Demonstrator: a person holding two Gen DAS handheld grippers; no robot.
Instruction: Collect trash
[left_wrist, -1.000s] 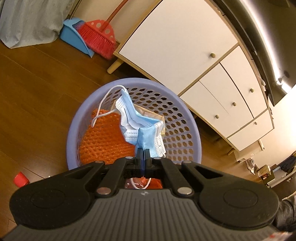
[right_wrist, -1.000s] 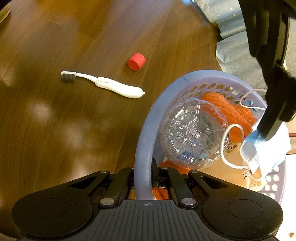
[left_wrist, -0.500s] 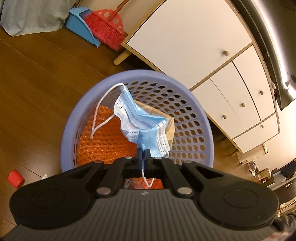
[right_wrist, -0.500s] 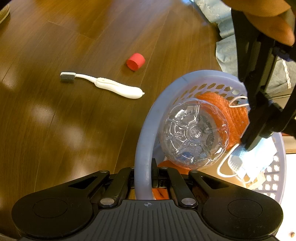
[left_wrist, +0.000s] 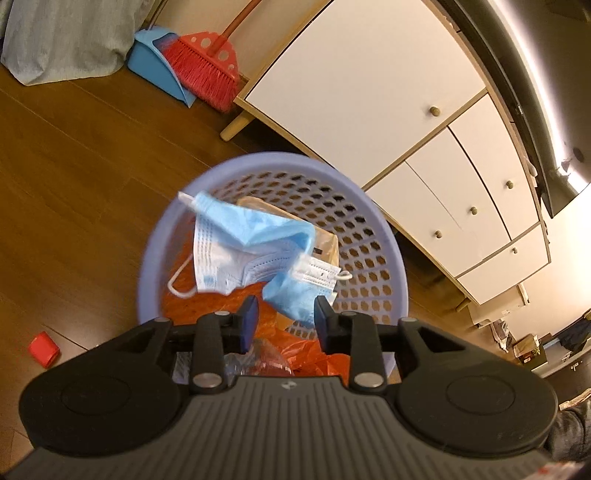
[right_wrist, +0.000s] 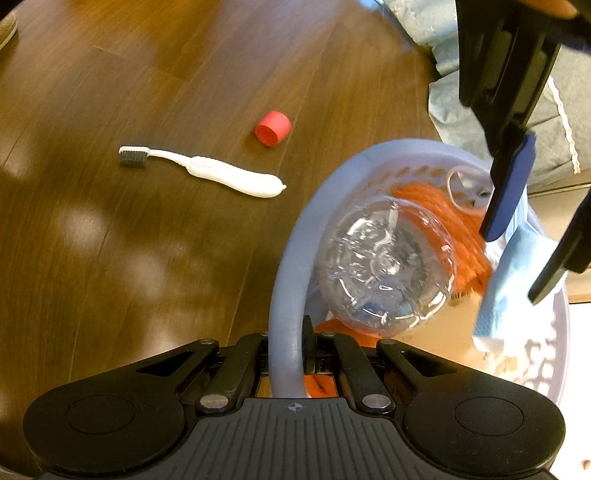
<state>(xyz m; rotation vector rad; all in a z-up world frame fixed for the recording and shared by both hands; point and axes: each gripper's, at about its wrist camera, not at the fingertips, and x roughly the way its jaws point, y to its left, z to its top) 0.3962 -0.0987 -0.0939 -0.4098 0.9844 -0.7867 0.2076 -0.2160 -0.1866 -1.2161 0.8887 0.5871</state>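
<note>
L tool (left_wrist: 284, 317) over lavender basket (left_wrist: 391, 258), fingers spread wide, gripping nothing. Blue face mask (left_wrist: 255, 243) loose just past the tips, over basket's orange netting (right_wrist: 461, 218). R tool (right_wrist: 291, 350) clamped tight on basket rim. Clear bottle (right_wrist: 384, 262) inside. On floor beside basket: white toothbrush (right_wrist: 221, 173), red cap (right_wrist: 272, 128).

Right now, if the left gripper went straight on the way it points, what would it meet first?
Most likely the crumpled blue surgical mask, loose just ahead of the open left gripper over the perforated lavender plastic basket. Depth is unclear; past the mask it would reach the orange mesh netting.
</note>
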